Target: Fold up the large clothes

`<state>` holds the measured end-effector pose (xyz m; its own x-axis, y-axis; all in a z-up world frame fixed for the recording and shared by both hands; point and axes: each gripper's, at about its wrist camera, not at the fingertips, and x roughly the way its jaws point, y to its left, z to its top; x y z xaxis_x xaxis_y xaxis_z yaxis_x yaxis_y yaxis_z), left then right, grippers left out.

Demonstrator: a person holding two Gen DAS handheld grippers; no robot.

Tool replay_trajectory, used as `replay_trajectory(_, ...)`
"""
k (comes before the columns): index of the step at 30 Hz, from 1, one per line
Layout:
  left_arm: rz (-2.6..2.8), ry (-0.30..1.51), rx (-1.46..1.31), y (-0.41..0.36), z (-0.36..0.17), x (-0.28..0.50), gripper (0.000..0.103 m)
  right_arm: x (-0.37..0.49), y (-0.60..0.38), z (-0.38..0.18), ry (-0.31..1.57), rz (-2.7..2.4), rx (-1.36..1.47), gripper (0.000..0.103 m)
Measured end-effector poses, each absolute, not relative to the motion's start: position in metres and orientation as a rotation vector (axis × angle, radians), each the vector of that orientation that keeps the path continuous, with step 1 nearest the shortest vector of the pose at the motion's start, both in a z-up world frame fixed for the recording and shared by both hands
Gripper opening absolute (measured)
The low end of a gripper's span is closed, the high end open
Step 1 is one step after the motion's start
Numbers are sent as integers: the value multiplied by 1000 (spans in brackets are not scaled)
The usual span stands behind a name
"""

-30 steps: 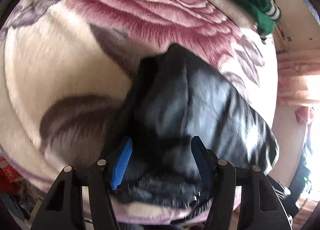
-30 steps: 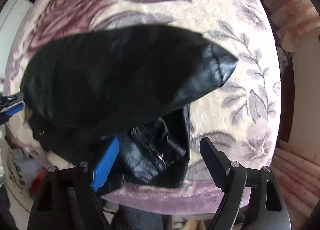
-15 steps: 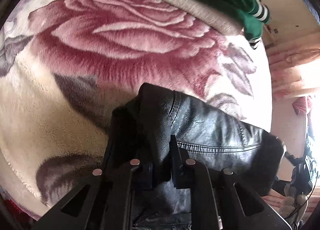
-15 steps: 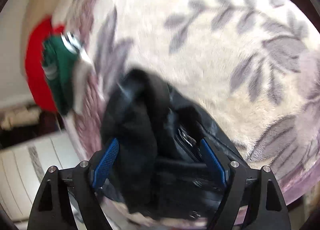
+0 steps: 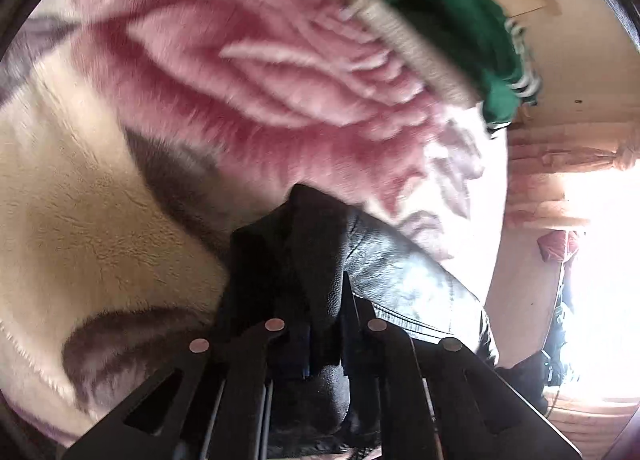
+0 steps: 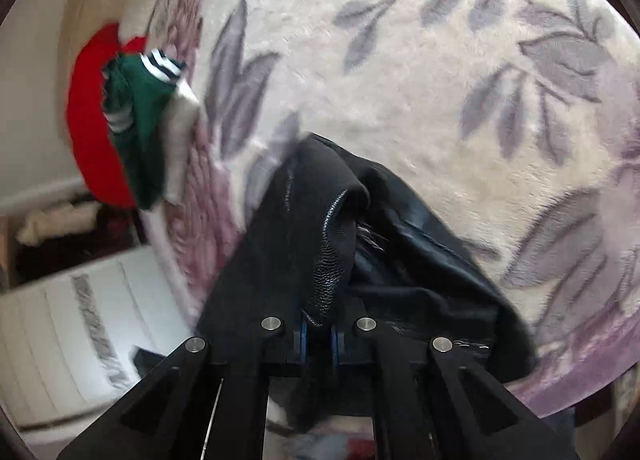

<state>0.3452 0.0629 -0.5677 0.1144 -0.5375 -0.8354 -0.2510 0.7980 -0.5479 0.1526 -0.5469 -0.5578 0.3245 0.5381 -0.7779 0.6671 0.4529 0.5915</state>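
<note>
While both the left gripper (image 5: 324,324) and right gripper (image 6: 319,334) pinch it, the black leather jacket (image 6: 360,260) hangs bunched and creased.

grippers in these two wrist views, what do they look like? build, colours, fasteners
Both alike. The left gripper and right gripper are matte black linkage frames with angular cut-outs and round silver pivot pins, four showing on each. Finger pads are blue, clearest on the right. Thin metal rods run along the frame. No cables or markings visible.
</note>
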Motion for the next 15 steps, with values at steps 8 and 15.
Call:
replay_trajectory(8, -236, 1580, -697, 74, -590, 324, 34, 157, -543, -627, 1561, -209, 1099, 26)
replay_trajectory(15, -211, 1457, -483, 56, -499, 308, 62, 155, -561, -549, 1477, -227, 908, 50)
